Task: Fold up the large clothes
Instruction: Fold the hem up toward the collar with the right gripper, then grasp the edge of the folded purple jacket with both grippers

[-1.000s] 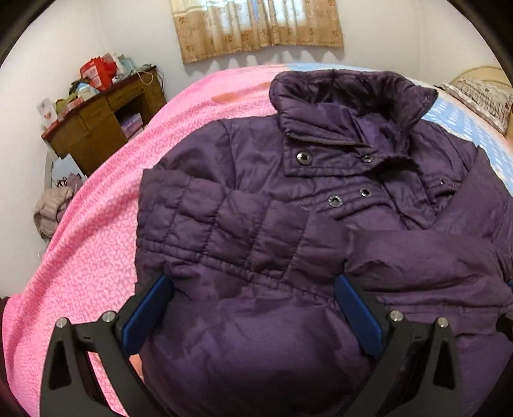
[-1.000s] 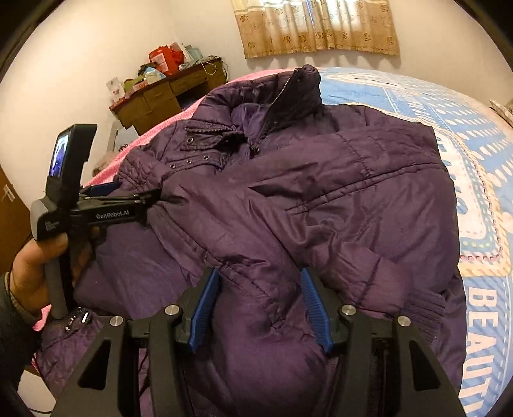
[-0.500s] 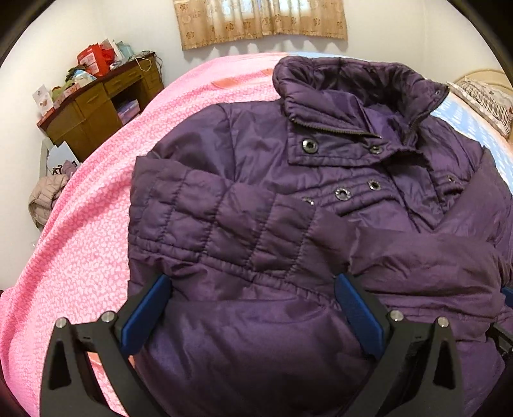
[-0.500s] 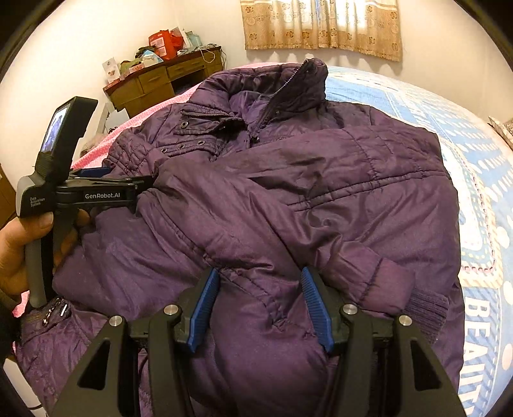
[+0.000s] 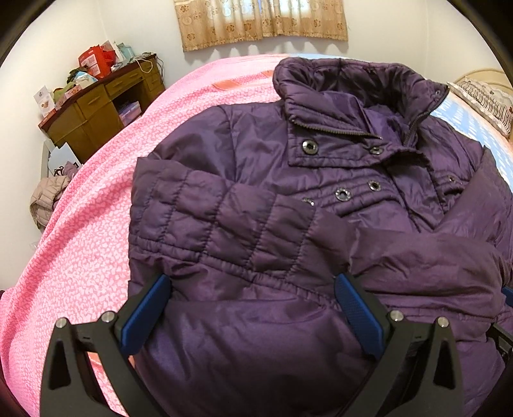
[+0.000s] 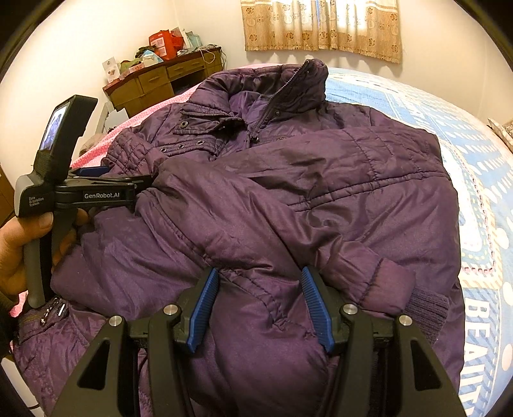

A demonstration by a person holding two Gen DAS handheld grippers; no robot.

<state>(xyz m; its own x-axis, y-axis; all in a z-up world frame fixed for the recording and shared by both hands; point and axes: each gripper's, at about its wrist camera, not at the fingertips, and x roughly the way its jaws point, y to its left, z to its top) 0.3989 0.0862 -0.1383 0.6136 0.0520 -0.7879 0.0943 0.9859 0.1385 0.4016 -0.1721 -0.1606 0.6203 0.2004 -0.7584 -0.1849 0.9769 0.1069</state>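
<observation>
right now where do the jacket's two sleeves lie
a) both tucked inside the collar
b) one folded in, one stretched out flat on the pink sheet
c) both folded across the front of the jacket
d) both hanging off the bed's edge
c: the purple jacket has the sleeve with the knit cuff crossing its front, and the other sleeve is folded over its chest too.

Both views are lit softly and evenly, with daylight glowing through the curtain [image 5: 261, 22] and scalloped shadows cast on the wall beneath its hem. A dull sheen is seen on the purple jacket [image 6: 288, 199]. Strong fisheye bending and dark vignetted corners are seen; focus is sharp throughout.
</observation>
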